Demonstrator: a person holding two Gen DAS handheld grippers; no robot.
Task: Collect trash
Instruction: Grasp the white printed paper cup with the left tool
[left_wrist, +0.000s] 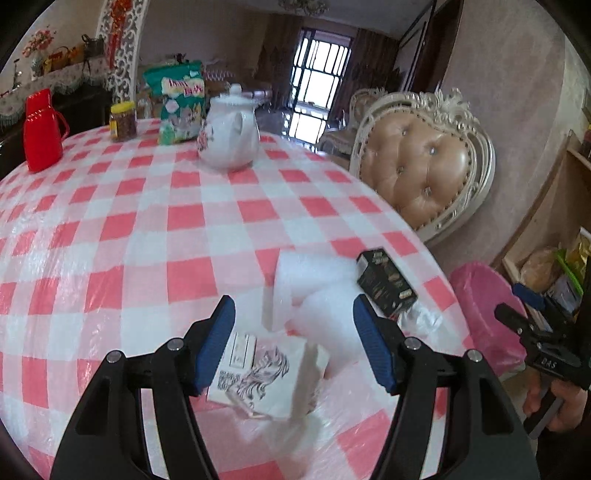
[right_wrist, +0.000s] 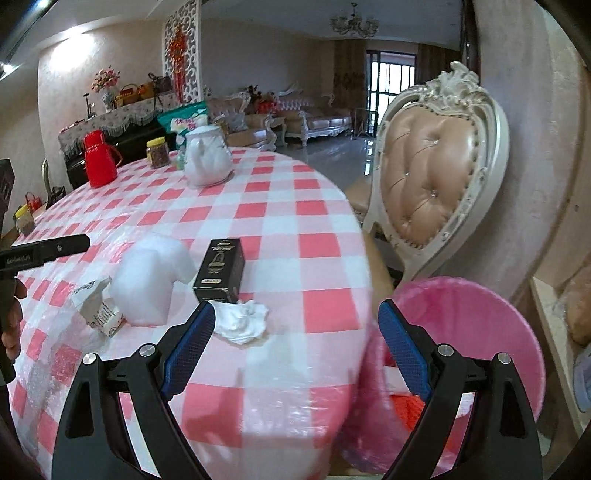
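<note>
My blue finger pads (left_wrist: 218, 343), and a red-and-white checked plastic tablecloth (left_wrist: 147, 229). A glossy black cardboard box (right_wrist: 219, 269) with gold print, white foam block (right_wrist: 147, 280), pink-lined round bin (right_wrist: 480, 332).

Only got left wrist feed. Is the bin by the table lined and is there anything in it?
Observer: Right wrist view looks into the pink bin: pink liner, something red at the bottom.
Operator: I see white scraps past the black box. What is it?
Observer: A crumpled white tissue, lying just in front of the black box, beside the right claw's left pad.
Operator: Right claw holding anything?
Observer: No. It is open, nothing between the pads; it straddles the table edge, one pad over the cloth, the other over the bin.
</note>
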